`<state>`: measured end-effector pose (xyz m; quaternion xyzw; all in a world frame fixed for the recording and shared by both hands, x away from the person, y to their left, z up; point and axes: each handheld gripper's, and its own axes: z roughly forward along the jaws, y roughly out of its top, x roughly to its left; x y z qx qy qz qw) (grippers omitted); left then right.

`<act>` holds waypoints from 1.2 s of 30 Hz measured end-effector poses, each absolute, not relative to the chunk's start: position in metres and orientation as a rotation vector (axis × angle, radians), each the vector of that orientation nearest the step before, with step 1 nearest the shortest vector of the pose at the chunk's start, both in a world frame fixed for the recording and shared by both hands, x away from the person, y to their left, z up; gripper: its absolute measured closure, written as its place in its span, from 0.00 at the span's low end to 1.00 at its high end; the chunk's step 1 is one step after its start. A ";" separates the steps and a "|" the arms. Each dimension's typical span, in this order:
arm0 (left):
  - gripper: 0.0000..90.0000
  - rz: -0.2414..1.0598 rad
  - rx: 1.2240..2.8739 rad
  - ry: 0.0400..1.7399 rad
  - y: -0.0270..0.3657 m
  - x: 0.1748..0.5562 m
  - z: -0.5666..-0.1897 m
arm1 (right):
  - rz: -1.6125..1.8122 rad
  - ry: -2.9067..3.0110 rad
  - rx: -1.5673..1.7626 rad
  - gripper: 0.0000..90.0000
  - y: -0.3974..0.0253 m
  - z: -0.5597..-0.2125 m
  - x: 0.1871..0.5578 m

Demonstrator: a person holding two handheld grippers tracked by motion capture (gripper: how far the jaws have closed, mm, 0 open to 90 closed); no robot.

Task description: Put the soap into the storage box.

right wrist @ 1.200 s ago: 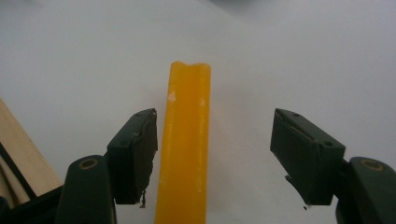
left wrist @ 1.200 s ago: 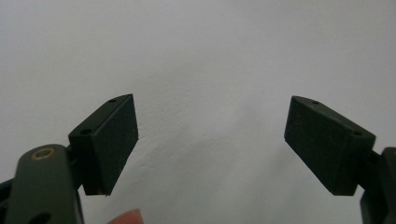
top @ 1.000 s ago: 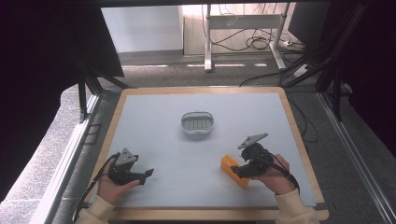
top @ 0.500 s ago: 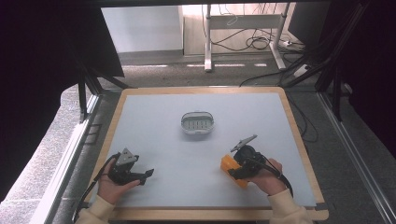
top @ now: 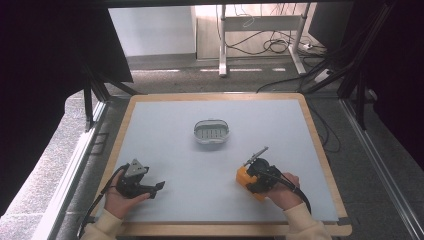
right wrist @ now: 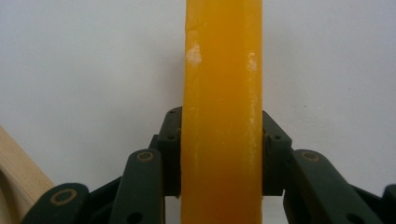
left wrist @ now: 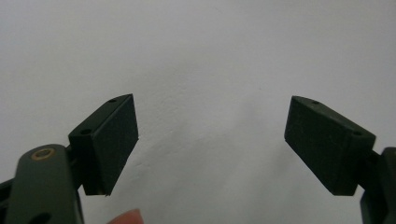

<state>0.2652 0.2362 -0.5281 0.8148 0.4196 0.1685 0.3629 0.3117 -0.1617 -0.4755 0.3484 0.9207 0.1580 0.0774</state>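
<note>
An orange block [top: 243, 175] lies on the pale grey table top [top: 175, 150] at the near right. My right gripper [top: 255, 183] is shut on it, held by a hand. In the right gripper view the orange block [right wrist: 222, 70] runs straight up between the two black jaws of the right gripper [right wrist: 222, 154], which press on both its sides. My left gripper [top: 158, 187] rests at the near left in the other hand, jaws pointing right. In the left gripper view the left gripper [left wrist: 217, 140] stands wide open over bare table.
A small oval grey dish [top: 211, 132] sits near the table's middle. A wooden frame [top: 320, 150] borders the table top, and a corner of that wooden frame [right wrist: 14, 172] lies close to the right gripper. Cables and desk legs [top: 260, 45] stand on the floor beyond.
My right gripper has shifted a little to the left and towards the near edge, with the orange block. The left gripper has stayed where it was.
</note>
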 end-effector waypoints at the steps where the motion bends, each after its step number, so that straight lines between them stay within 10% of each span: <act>1: 0.19 0.434 2.097 1.080 0.236 0.265 -0.528 | 0.473 2.758 1.044 0.68 -0.162 -0.476 0.312; 36: 0.19 0.443 2.102 1.080 0.237 0.265 -0.528 | 0.618 2.714 0.937 0.69 -0.167 -0.454 0.303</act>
